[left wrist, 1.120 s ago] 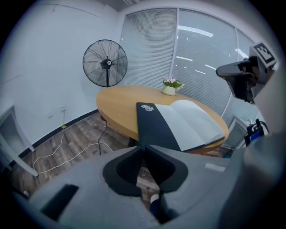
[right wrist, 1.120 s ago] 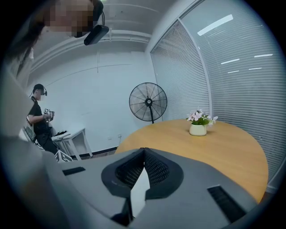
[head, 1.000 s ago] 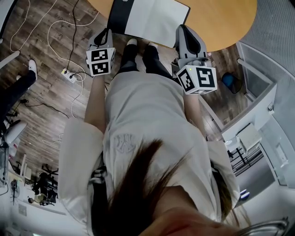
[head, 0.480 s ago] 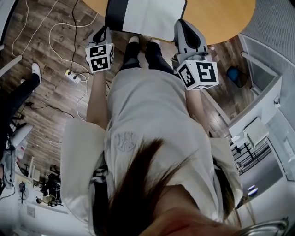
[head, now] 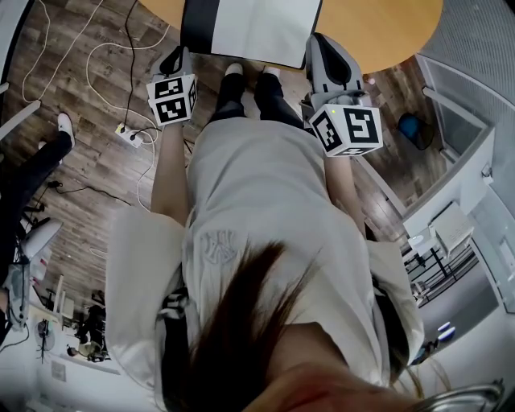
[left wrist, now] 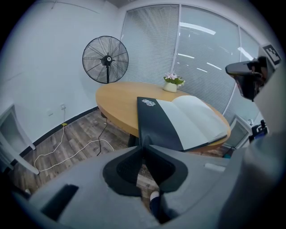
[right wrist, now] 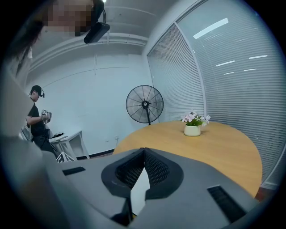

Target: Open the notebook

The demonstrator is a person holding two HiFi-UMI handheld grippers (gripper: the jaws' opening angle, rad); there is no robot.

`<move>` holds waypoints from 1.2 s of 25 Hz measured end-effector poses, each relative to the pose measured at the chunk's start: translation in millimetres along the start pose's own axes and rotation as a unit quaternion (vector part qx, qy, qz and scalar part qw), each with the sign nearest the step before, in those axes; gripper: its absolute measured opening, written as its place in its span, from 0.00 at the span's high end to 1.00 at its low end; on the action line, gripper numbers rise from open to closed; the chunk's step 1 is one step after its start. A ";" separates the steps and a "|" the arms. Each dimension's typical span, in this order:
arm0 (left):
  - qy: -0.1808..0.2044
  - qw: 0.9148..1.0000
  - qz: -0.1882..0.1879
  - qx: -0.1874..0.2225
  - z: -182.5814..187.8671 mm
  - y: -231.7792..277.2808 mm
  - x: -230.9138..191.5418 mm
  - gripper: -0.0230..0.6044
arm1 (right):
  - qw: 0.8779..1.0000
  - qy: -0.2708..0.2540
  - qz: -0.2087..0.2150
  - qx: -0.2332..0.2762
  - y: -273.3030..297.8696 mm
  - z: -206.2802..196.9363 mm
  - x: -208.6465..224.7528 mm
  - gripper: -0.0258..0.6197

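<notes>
The notebook (head: 259,28) lies open on the round wooden table (head: 378,28), white pages up and its black cover (head: 199,24) spread at the left. The left gripper view shows the same black cover (left wrist: 154,125) and pages (left wrist: 196,120) just ahead. My left gripper (head: 179,58) hangs before the table edge, near the notebook's front left corner, jaws shut with nothing between them (left wrist: 143,147). At the notebook's front right corner is my right gripper (head: 316,42). Its tips meet (right wrist: 144,150), and a white page shows through the gap behind them.
A standing fan (left wrist: 105,59) and a small flower pot (right wrist: 193,127) are at the table's far side. Cables and a power strip (head: 129,133) lie on the wood floor at the left. Another person (right wrist: 38,118) stands by a white side table (right wrist: 67,139).
The head view has drifted a little, so the notebook sits slightly higher in the picture. Both grippers keep nearly the same places and the notebook lies open as before.
</notes>
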State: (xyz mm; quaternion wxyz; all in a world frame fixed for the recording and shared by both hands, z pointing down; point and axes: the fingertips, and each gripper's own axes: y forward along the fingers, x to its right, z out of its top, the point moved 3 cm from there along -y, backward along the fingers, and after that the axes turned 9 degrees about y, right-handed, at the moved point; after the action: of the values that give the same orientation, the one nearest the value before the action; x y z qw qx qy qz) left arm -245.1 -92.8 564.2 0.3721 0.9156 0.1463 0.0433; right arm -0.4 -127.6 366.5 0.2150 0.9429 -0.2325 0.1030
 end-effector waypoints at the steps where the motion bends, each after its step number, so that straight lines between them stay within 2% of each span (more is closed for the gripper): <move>1: 0.000 1.000 0.000 0.000 -0.1 -0.1 0.1 0.91 | 1.000 0.000 0.000 0.000 -0.7 -0.2 -0.2 0.96; 8: -0.004 1.000 -0.003 -0.001 -2.7 1.4 -1.9 0.91 | 1.000 0.001 -0.003 0.003 -1.7 -2.6 0.2 0.96; 12: -0.025 1.000 -0.003 0.007 -0.6 -3.6 -5.3 0.89 | 1.000 0.002 -0.005 0.006 -4.1 -1.1 1.4 0.96; 15: -0.040 0.999 -0.008 0.016 1.7 -11.6 -6.3 0.73 | 1.000 0.003 -0.006 0.009 -6.5 1.1 2.4 0.96; 16: -0.041 0.999 -0.016 0.018 2.4 -13.3 -4.8 0.72 | 1.000 0.004 -0.006 0.010 -7.0 1.2 2.8 0.96; 25: -0.007 0.999 -0.025 0.035 19.4 -19.3 2.0 0.73 | 1.000 0.006 -0.002 0.013 -9.2 2.9 1.5 0.96; 30: 0.005 0.998 -0.019 0.052 33.0 -24.9 3.1 0.79 | 1.000 0.007 -0.006 0.020 -14.4 6.1 5.9 0.96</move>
State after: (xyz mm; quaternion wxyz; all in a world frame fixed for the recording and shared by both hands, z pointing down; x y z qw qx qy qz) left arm -241.8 -97.1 523.1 0.3240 0.9305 0.1677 0.0336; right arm 12.3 -121.2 357.7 0.1983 0.9477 -0.2235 0.1126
